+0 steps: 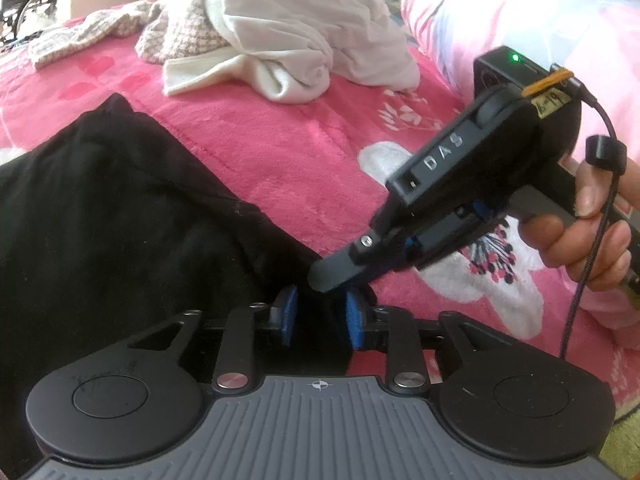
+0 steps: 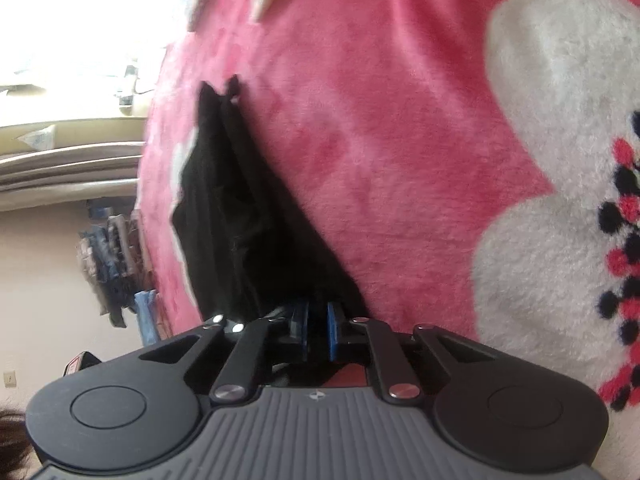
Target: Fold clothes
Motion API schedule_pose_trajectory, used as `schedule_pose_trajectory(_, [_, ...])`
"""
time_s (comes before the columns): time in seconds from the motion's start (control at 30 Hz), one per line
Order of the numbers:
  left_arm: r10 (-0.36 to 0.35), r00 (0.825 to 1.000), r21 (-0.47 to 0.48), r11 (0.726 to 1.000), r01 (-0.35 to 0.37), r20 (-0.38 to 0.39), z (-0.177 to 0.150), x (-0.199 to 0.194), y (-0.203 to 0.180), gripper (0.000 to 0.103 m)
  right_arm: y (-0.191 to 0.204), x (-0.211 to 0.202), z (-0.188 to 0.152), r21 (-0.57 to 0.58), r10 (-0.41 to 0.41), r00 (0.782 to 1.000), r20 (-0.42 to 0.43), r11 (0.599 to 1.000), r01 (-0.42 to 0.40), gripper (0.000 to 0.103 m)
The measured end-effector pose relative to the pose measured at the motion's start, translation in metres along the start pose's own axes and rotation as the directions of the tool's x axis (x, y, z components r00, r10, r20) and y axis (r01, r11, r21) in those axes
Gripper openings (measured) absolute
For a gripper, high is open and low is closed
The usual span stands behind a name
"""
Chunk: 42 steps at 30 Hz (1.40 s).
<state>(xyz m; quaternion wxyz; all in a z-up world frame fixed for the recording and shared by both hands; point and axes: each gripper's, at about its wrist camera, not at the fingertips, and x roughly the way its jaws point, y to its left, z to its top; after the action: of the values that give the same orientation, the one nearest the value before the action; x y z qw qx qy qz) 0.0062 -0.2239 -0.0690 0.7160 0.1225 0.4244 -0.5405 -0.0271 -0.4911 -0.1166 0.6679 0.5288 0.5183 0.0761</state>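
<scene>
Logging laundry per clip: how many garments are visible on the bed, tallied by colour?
Black: 1, the black garment with both grippers at its corner.
White: 1, the white garment crumpled at the far side.
Beige-checked: 1, the knit garment beside it.
Total: 3, all lying on the pink blanket.

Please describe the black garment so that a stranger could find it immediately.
Look at the pink blanket with white flowers. The black garment lies on its near side, both claws at its corner. It is the only dark cloth; the pile behind is white and checked.
</scene>
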Motion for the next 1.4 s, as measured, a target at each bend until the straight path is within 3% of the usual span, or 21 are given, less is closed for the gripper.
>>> schedule_pose_trajectory(0.17, [0.034,0.999,0.046,0.998,-0.035,0.032,-0.002,-0.007,-0.009,0.029,0.018,-0.006,-0.003,-0.08,0.09,0.996,-0.008,0.993,-0.091,0.008])
schedule_pose_trajectory(0.2, [0.042,0.998,0.049,0.998,-0.044,0.038,-0.003,-0.008,-0.009,0.018,0.02,-0.006,-0.003,-0.091,0.103,0.995,-0.015,0.99,-0.104,0.008])
schedule_pose_trajectory(0.3, [0.067,0.997,0.029,0.997,-0.068,0.048,-0.003,-0.009,-0.006,0.002,0.023,-0.008,-0.001,-0.097,0.12,0.993,-0.018,0.988,-0.121,0.01])
schedule_pose_trajectory(0.33, [0.073,0.996,0.02,0.997,-0.074,0.052,-0.003,-0.01,-0.004,0.002,0.023,-0.009,0.0,-0.095,0.119,0.993,-0.015,0.988,-0.12,0.013])
schedule_pose_trajectory(0.47, [0.077,0.994,-0.009,0.997,-0.076,0.073,-0.002,-0.017,-0.001,0.001,0.022,-0.016,0.006,-0.08,0.086,0.996,0.019,0.993,-0.084,0.039])
schedule_pose_trajectory(0.5, [0.075,0.994,-0.011,0.997,-0.074,0.082,-0.002,-0.02,-0.001,0.001,0.022,-0.016,0.007,-0.08,0.081,0.996,0.024,0.994,-0.078,0.041])
schedule_pose_trajectory(0.7, [0.089,0.984,-0.033,0.996,-0.085,0.156,-0.006,-0.047,-0.004,0.001,0.027,-0.014,0.019,-0.069,0.071,0.996,0.049,0.995,-0.068,0.046])
schedule_pose_trajectory(0.8, [0.103,0.977,-0.039,0.994,-0.098,0.185,-0.007,-0.061,-0.006,0.0,0.044,-0.009,0.033,-0.125,0.054,0.996,0.067,0.991,-0.045,0.049])
schedule_pose_trajectory(0.9, [0.111,0.968,-0.066,0.993,-0.099,0.224,-0.008,-0.075,-0.005,0.0,0.064,0.0,0.051,-0.168,0.029,0.997,0.074,0.986,-0.016,0.053])
schedule_pose_trajectory(1.07, [0.136,0.949,-0.105,0.988,-0.11,0.286,-0.009,-0.101,0.001,0.0,0.082,0.018,0.08,-0.136,-0.003,0.998,0.064,0.991,0.012,0.053])
schedule_pose_trajectory(1.23, [0.165,0.935,-0.147,0.981,-0.124,0.314,-0.013,-0.121,0.011,0.0,0.092,0.037,0.1,-0.108,-0.035,0.997,0.061,0.993,0.042,0.053])
schedule_pose_trajectory(1.4, [0.157,0.933,-0.157,0.981,-0.111,0.323,-0.016,-0.124,0.014,0.0,0.104,0.055,0.118,-0.118,-0.106,0.993,0.055,0.987,0.111,0.055])
